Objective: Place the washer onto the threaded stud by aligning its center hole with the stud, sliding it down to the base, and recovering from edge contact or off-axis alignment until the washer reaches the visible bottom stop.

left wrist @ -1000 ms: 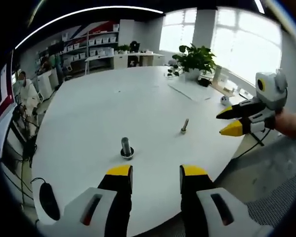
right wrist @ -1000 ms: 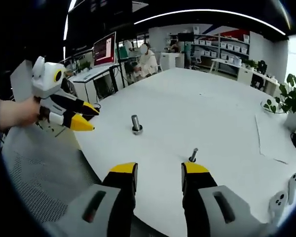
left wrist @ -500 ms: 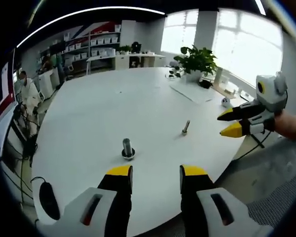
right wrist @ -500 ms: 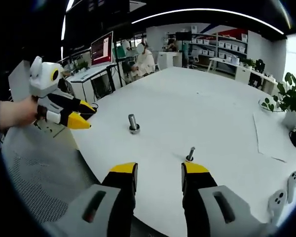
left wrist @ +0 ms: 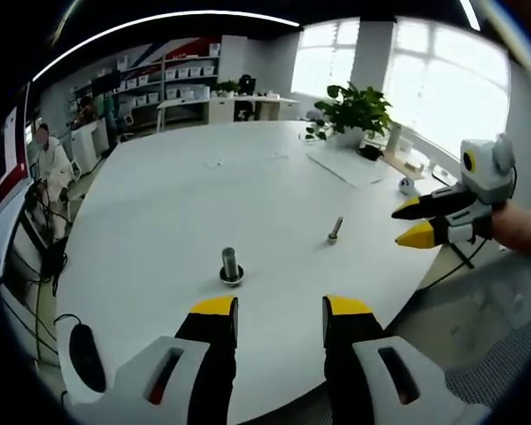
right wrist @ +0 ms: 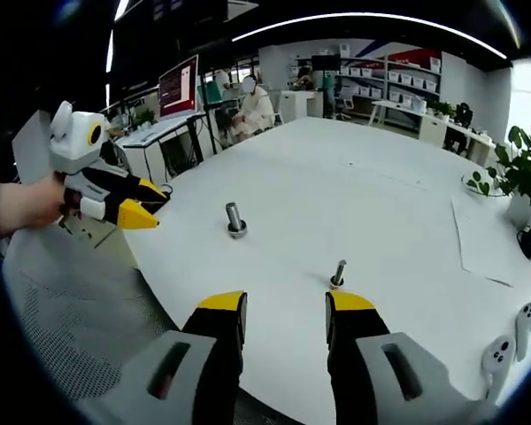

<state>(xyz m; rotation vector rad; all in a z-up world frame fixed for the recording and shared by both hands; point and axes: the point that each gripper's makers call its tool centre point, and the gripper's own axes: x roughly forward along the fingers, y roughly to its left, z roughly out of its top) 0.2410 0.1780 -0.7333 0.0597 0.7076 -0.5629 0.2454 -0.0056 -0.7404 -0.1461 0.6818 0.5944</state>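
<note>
Both grippers, left [left wrist: 280, 310] and right [right wrist: 285, 305], hover spread and empty at the table [left wrist: 203, 195] edge. 2 upright studs stand ahead: left nearer the thick one [left wrist: 230, 265], right the thin [right wrist: 337, 274].

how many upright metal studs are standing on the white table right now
2. The thicker stud stands ahead of the left gripper; the thinner threaded stud stands just ahead of the right gripper. Others may be hidden.
</note>
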